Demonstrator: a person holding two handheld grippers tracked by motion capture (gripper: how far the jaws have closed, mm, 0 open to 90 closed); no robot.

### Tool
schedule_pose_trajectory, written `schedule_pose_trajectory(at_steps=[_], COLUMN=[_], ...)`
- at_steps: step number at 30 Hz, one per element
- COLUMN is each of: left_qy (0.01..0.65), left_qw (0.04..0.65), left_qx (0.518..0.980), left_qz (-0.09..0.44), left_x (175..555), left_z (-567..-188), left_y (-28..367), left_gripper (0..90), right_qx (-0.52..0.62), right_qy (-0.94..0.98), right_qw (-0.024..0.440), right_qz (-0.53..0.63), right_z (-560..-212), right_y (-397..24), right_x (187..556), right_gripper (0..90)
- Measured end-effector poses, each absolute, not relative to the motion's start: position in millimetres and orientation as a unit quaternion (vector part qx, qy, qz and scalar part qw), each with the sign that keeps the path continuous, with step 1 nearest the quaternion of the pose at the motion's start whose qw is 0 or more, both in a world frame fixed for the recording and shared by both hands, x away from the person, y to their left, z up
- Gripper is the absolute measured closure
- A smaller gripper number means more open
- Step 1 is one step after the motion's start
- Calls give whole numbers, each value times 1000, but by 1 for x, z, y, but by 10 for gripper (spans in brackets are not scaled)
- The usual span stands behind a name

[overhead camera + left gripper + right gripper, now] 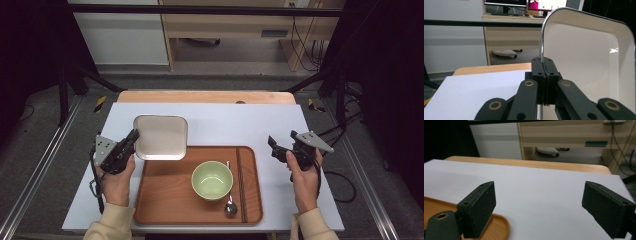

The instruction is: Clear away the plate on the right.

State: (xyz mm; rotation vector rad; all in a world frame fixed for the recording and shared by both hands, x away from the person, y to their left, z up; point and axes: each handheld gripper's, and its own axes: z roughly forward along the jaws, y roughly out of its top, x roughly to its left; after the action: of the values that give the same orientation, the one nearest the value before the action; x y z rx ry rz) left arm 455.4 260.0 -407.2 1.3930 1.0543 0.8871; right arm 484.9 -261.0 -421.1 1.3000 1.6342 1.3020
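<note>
A cream square plate hangs over the far left corner of the brown tray, held by its left rim. My left gripper is shut on that rim; in the left gripper view the plate stands on edge, its thin rim pinched at my left gripper. On the tray sit a green bowl, a metal spoon and dark chopsticks. My right gripper is open over the white mat, right of the tray; my right gripper has nothing between its jaws.
The white mat covers a wooden table. Black frame posts stand at both sides. Beyond the table are a wooden desk and cables on the floor. The tray corner lies just left of my right gripper.
</note>
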Motion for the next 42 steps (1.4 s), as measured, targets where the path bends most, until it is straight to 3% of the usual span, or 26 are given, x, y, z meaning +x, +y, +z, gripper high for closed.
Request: schedule_pose_trajectory(at_steps=[15, 42], left_qy=[458, 470], left_qw=[542, 522], left_qx=[611, 650], left_qz=[351, 291], left_x=[435, 415], left_z=[-418, -436], left_y=[270, 264], left_gripper=[891, 891], right_qx=[525, 539], right_qy=[601, 592], right_qw=[352, 349], right_qz=[490, 488], right_z=[-435, -439], right_y=[-299, -315], right_x=[464, 455], right_gripper=[132, 133])
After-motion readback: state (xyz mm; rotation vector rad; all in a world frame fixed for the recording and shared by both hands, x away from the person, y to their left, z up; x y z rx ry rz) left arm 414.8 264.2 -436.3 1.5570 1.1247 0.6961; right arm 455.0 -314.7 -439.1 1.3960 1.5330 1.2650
